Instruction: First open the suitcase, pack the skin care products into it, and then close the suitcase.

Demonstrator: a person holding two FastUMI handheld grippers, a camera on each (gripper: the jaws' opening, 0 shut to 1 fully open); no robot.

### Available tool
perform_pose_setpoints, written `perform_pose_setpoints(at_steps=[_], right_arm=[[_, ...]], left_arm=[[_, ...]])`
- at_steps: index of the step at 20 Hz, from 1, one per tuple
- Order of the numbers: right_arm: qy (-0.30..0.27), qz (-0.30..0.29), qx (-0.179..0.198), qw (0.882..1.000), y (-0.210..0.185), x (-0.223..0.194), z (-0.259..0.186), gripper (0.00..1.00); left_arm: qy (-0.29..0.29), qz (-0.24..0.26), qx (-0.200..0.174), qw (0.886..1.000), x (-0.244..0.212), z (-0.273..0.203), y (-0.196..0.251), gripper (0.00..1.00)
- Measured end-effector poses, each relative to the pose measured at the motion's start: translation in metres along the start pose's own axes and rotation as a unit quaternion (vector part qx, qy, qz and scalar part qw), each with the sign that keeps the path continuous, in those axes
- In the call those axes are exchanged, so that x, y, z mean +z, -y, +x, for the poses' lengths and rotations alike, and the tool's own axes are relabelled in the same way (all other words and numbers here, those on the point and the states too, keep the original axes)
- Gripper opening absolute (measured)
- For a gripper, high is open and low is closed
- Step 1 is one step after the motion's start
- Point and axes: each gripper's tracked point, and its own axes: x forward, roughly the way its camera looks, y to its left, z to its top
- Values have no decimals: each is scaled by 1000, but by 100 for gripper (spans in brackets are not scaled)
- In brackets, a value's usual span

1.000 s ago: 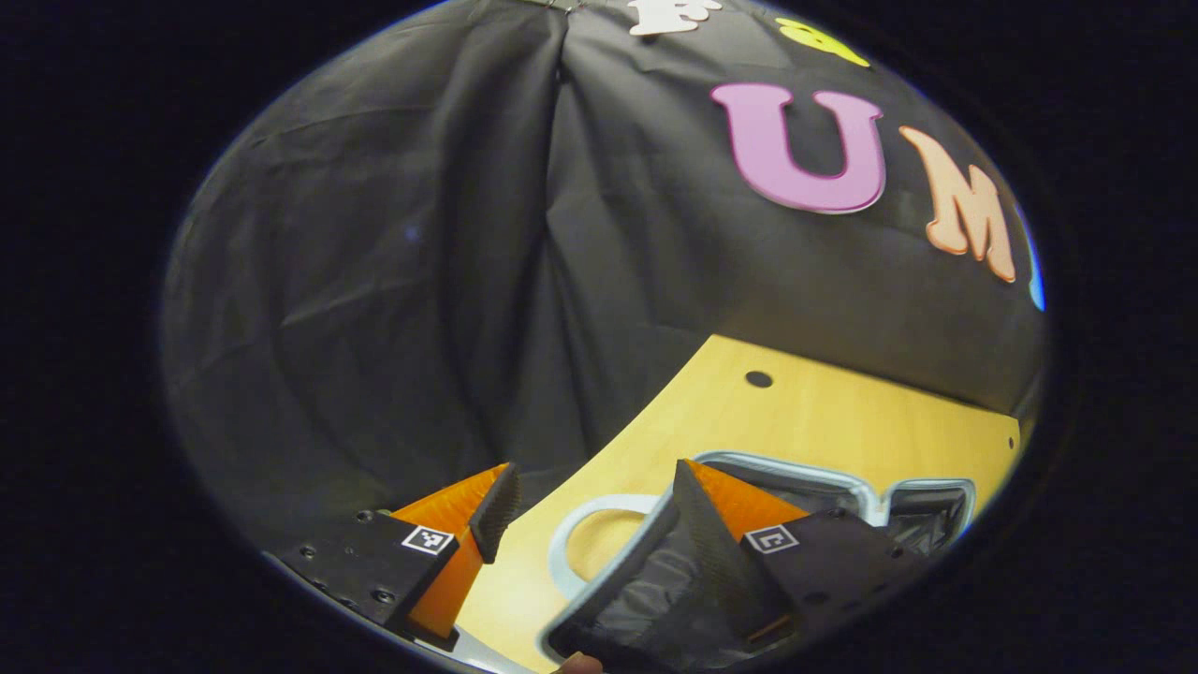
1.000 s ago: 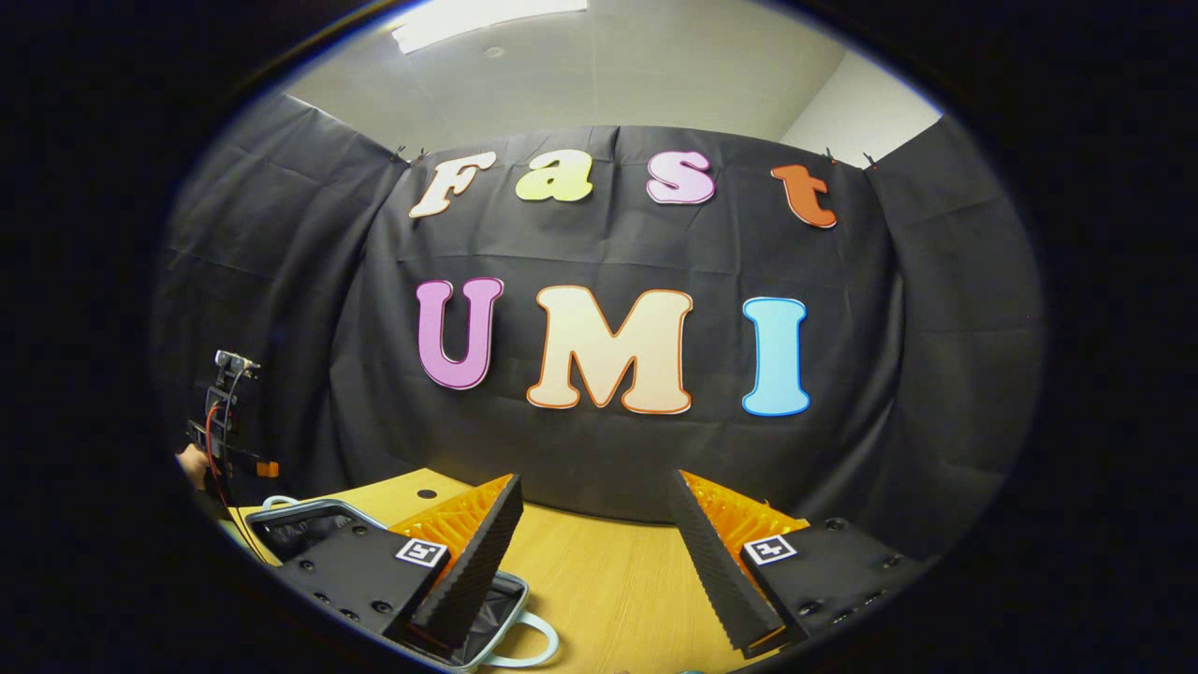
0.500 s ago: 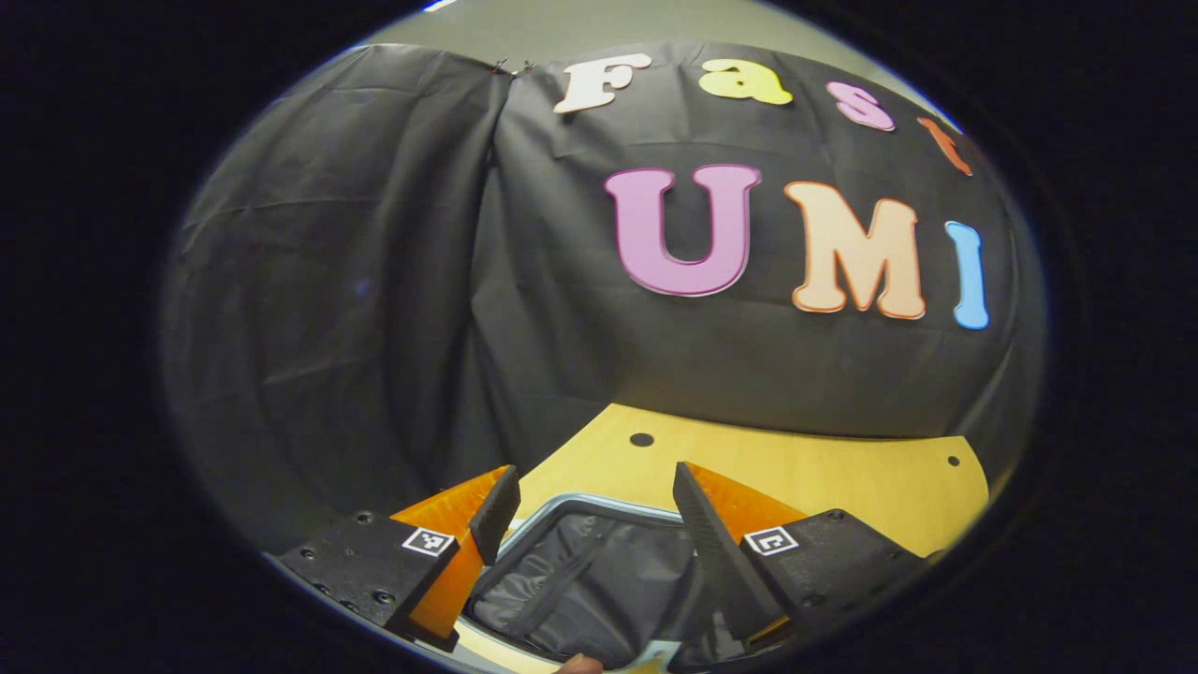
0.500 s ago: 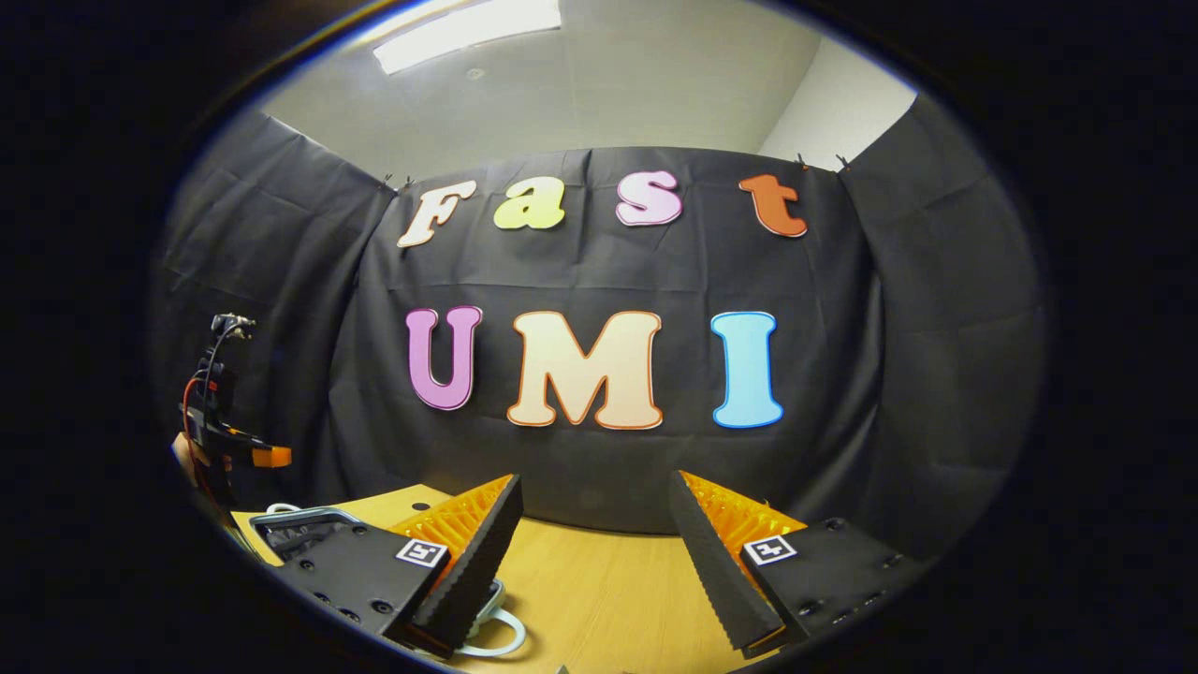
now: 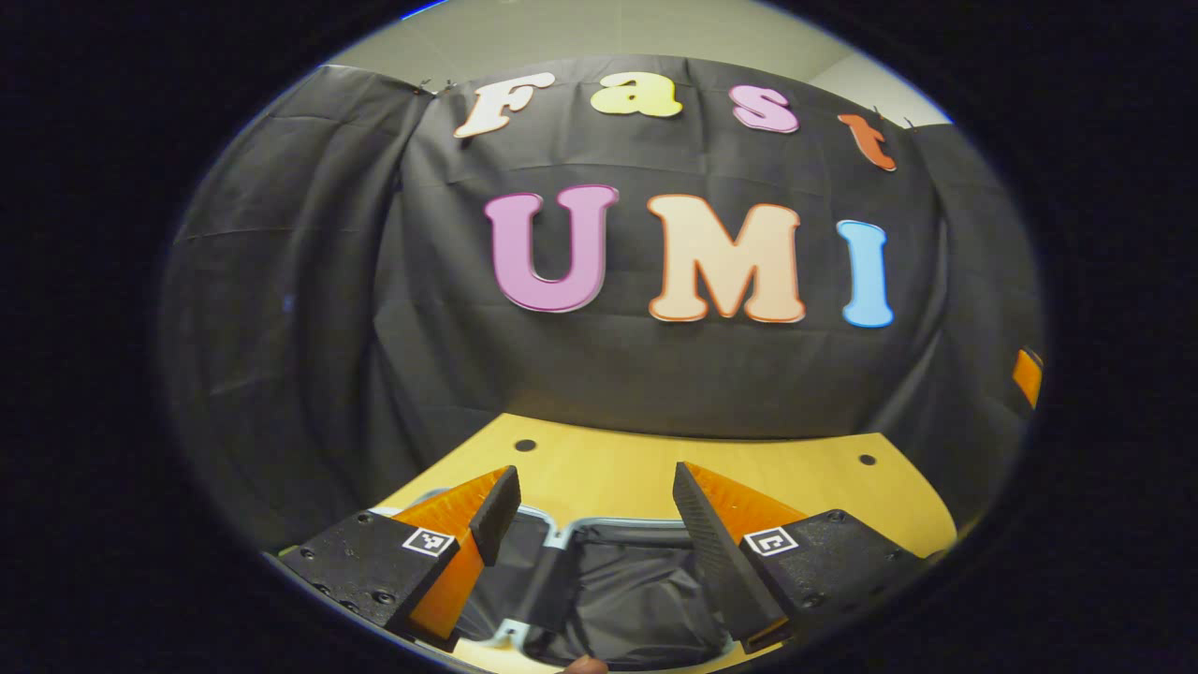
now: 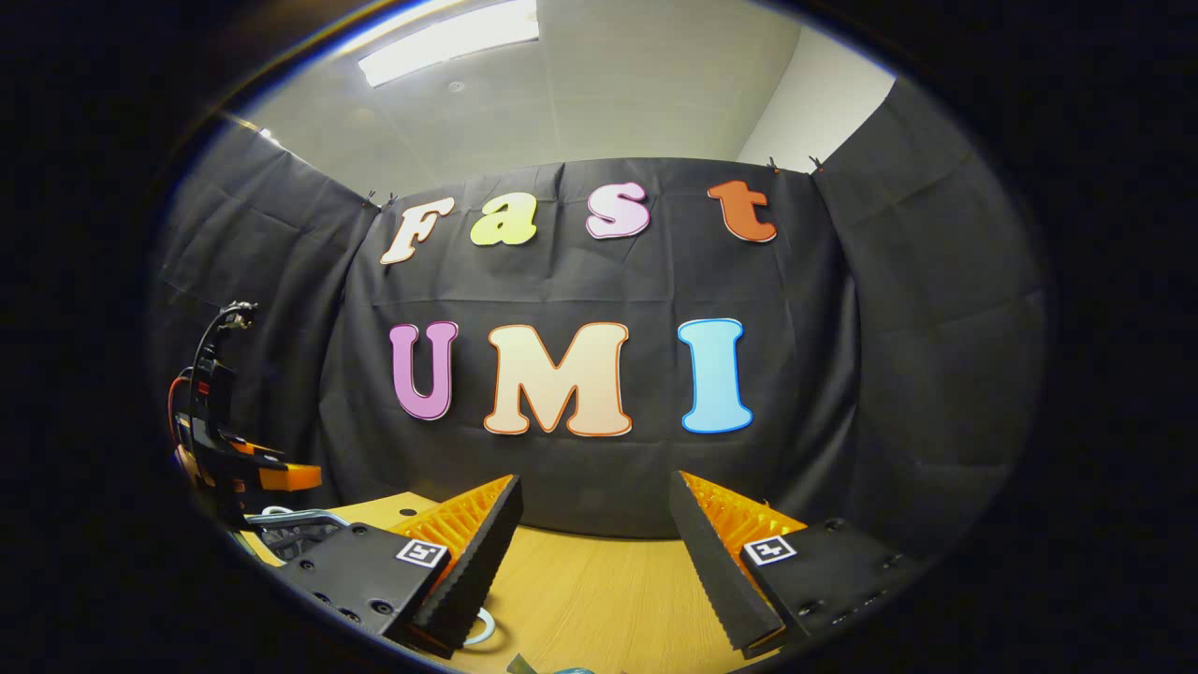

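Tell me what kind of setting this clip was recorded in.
Likely an indoor recording booth: black cloth wall, a wooden table holding an open suitcase, and a ceiling light above.

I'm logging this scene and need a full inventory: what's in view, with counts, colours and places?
suitcase: one, pale rim, black lining, lying open on the table under the left tool.
handle: one, pale loop, on the table by the right tool's left finger.
table: one, light wood, with small dark holes near the far edge.
cloth wall: black, behind the table.
ceiling light: one, white, overhead.
left tool: one, orange and black, open over the suitcase.
right tool: one, orange and black, open over the table.
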Motion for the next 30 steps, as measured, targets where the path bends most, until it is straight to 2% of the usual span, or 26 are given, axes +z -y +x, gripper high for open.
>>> perform_pose_setpoints(at_steps=[4, 7, 11, 15, 19, 20, 23, 28, 29, 30], right_arm=[[-6, -1, 4, 1000, 17, -7, -6, 98], [-11, -2, 6, 1000, 30, -13, -9, 98], [-17, -5, 6, 1000, 44, -19, -16, 98], [-26, -10, 7, 1000, 55, -26, -22, 98], [-36, -15, 6, 999, 64, -36, -28, 98], [-39, -16, 5, 999, 65, -37, -29, 98], [-50, -20, 5, 999, 69, -46, -34, 98], [-69, -33, 9, 997, 67, -60, -42, 98], [-73, -37, 11, 997, 66, -64, -44, 98], [-77, -39, 15, 996, 64, -68, -45, 98]], left_arm=[[-14, 11, -57, 998, -14, -3, 72, 96], [-33, 25, -89, 995, -33, -6, 111, 96], [-59, 17, -125, 990, -58, -12, 155, 96], [-111, 13, -163, 980, -104, -21, 198, 95], [-174, 11, -194, 966, -161, -32, 230, 94], [-186, 13, -197, 962, -172, -34, 235, 92], [-215, 17, -201, 956, -204, -36, 242, 94], [-261, 0, -201, 944, -254, -31, 251, 92], [-269, -2, -202, 942, -262, -31, 253, 94], [-277, -1, -196, 941, -270, -29, 252, 76]])
